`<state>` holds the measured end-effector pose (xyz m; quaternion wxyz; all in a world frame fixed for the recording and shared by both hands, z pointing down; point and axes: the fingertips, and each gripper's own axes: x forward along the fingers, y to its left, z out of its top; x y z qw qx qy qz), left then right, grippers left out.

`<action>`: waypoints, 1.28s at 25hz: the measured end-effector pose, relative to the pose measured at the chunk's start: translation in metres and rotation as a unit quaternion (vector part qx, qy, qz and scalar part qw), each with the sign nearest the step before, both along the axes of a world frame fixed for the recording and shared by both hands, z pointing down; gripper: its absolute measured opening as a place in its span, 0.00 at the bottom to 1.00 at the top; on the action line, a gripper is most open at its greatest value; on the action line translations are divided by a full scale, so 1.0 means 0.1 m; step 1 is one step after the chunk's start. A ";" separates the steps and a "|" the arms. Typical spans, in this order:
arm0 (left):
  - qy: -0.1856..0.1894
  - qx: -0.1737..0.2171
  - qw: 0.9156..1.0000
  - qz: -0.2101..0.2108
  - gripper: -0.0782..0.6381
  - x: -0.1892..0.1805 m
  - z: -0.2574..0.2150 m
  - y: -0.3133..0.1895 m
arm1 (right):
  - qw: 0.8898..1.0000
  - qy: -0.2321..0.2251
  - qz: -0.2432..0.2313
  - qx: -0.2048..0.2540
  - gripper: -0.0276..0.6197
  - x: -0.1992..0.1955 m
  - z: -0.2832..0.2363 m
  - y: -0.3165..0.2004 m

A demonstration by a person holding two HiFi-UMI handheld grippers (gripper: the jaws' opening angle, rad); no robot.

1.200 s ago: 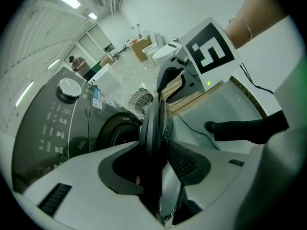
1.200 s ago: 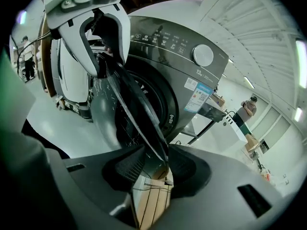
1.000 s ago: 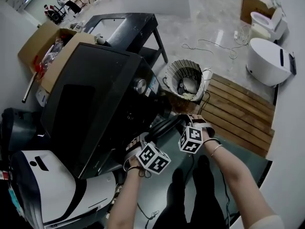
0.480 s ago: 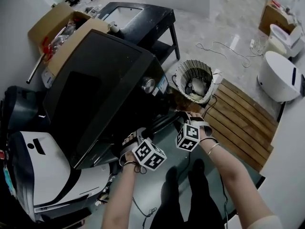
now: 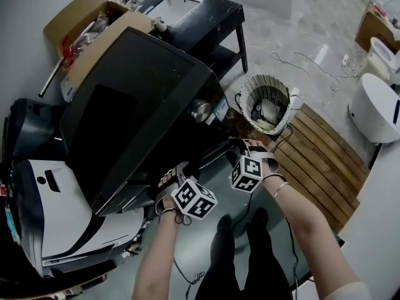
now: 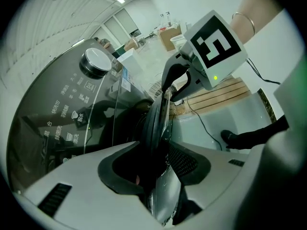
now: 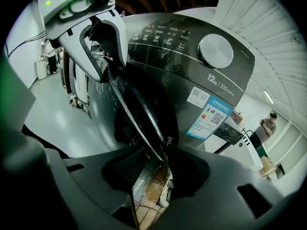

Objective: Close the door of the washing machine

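Note:
The dark washing machine (image 5: 131, 99) fills the left of the head view, its round knob (image 5: 200, 110) on the front panel. Its door (image 5: 215, 157) stands ajar, seen edge-on. My left gripper (image 5: 173, 181) is shut on the door's lower rim, my right gripper (image 5: 241, 147) on the rim's upper end. In the left gripper view the door rim (image 6: 158, 123) runs up between the jaws of the left gripper (image 6: 158, 176) to the right gripper (image 6: 180, 78). Seen from the right gripper (image 7: 153, 171), the door edge (image 7: 139, 104) leads to the left gripper (image 7: 103, 37).
A wicker basket (image 5: 265, 105) and a wooden slat platform (image 5: 319, 149) lie right of the machine. Behind it are a black table (image 5: 200, 17) and cardboard boxes (image 5: 81, 17). A white appliance (image 5: 56, 211) sits at left. My feet (image 5: 240, 227) stand below the grippers.
Both grippers have moved sideways with the door rim between them, closer to the machine's front. Neither grip has changed.

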<state>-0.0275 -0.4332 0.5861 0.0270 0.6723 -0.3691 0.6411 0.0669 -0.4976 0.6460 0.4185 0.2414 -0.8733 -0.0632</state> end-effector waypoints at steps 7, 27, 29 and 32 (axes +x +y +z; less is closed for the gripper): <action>0.000 0.005 1.000 -0.024 0.38 -0.07 0.01 -0.13 | 1.000 -0.005 -0.015 0.000 0.25 -0.10 0.01 -0.17; 0.000 0.016 0.998 -0.066 0.40 -0.25 0.03 -0.36 | 0.999 -0.002 -0.046 0.007 0.26 -0.33 0.01 -0.46; 0.000 0.016 0.998 -0.066 0.40 -0.26 0.03 -0.36 | 0.999 -0.001 -0.045 0.008 0.26 -0.35 0.00 -0.46; -0.002 0.017 0.998 -0.064 0.40 -0.26 0.04 -0.36 | 0.999 0.004 -0.045 0.005 0.26 -0.35 0.02 -0.46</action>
